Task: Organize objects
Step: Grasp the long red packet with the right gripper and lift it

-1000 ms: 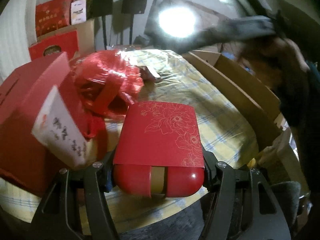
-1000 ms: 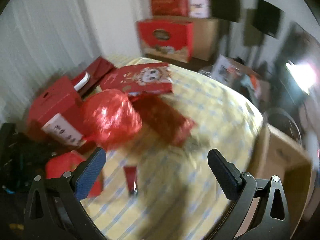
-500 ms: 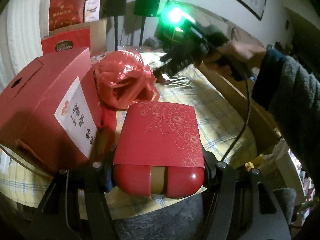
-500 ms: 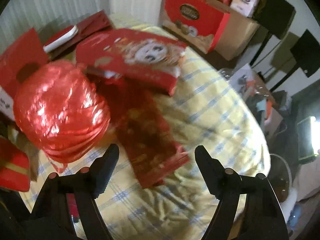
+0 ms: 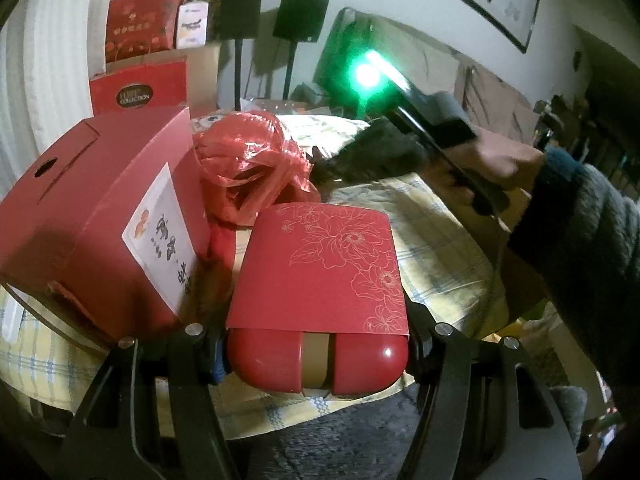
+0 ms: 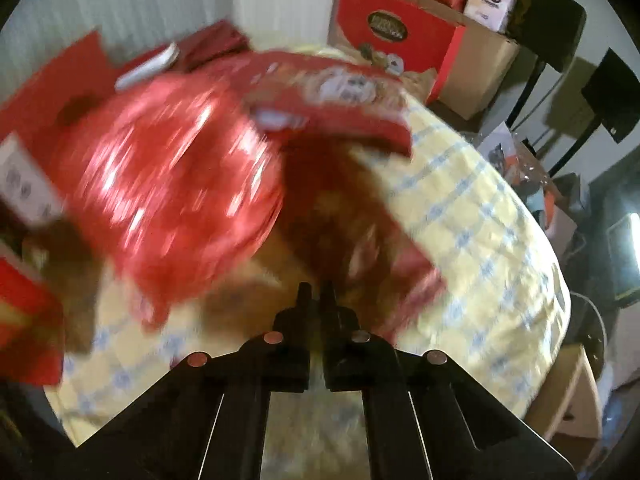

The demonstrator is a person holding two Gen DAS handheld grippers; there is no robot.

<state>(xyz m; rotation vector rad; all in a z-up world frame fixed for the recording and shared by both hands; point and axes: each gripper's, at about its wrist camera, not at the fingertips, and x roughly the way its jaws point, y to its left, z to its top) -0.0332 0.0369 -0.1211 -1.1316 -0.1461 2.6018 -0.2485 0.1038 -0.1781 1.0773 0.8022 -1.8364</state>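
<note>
My left gripper (image 5: 318, 344) is shut on a red gift box (image 5: 320, 272) with gold flower lines, held at the near edge of the table. A red plastic bag (image 5: 248, 164) lies behind it, and a big red carton (image 5: 100, 216) with a white label stands to its left. My right gripper (image 6: 318, 294) is shut, its fingertips together just before a flat dark red packet (image 6: 352, 236) on the yellow checked cloth (image 6: 480, 216). The view is blurred, so I cannot tell if it holds the packet. The red bag (image 6: 172, 200) is to its left.
A flat red box (image 6: 332, 96) with a cartoon face lies behind the packet. Red and brown cartons (image 6: 420, 44) stand beyond the table. A cardboard box (image 6: 568, 396) sits at the right of the table. The right hand and sleeve (image 5: 560, 220) cross the left wrist view.
My right gripper has closed from wide open and has moved down toward the dark red packet. My left gripper still holds the gift box in the same place.
</note>
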